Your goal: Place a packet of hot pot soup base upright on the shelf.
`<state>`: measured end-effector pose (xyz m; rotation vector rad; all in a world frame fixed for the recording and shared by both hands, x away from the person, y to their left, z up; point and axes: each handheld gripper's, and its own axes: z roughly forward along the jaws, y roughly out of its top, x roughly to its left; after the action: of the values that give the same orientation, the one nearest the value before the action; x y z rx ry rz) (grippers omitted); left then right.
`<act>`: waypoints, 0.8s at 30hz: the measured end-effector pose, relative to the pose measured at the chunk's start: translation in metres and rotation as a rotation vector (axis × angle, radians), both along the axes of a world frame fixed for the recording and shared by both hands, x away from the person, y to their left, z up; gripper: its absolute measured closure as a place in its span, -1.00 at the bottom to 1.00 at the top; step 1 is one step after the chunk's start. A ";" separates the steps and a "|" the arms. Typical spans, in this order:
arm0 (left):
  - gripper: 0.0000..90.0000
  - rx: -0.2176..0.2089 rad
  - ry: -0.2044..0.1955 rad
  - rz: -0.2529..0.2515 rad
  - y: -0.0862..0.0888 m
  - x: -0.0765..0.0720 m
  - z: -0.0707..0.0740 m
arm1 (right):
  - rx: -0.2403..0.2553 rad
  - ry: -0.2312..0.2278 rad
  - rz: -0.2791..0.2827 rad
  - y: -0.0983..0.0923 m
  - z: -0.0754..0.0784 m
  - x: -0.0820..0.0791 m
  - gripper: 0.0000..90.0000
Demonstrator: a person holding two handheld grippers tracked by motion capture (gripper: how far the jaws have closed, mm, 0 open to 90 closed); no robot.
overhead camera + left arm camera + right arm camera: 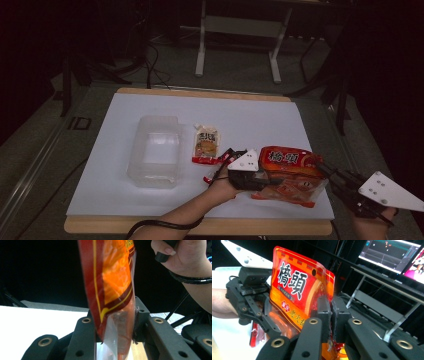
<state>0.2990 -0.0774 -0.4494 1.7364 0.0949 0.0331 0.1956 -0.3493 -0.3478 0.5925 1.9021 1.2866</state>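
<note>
clear plastic tub (154,151): it sat open-topped on the white table (260,115), well off to the far side of my left gripper (260,176); i judged it the likely place for the packets. small sauce packet (206,145): it lay flat between the tub and that gripper, just beside it and untouched. left gripper: i had its jaws nipped onto one edge of the big red snack bag (289,174), narrow and pressing the film, as the left gripper view (113,325) showed. red snack bag: it hung stretched between my two grippers, clear of the table, so neither end could sag. right gripper (331,315): its pads were all but shut, pinching the bag's opposite seam.
</note>
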 end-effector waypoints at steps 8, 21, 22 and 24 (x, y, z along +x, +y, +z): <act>0.59 -0.013 -0.006 0.068 0.019 0.002 0.016 | 0.054 -0.018 0.008 0.006 0.012 0.009 0.72; 0.59 -0.031 -0.030 0.203 0.058 0.009 0.044 | 0.133 -0.007 0.044 0.017 0.014 0.008 0.19; 0.59 -0.030 -0.040 0.220 0.063 0.010 0.048 | 0.136 -0.004 0.043 0.019 0.012 0.008 0.14; 0.59 -0.045 -0.048 0.249 0.074 0.011 0.055 | 0.135 0.010 0.043 0.024 0.009 0.010 0.00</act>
<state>0.3104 -0.0033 -0.3944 1.6688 0.2744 0.2539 0.2053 -0.3255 -0.3384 0.6308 1.8551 1.4503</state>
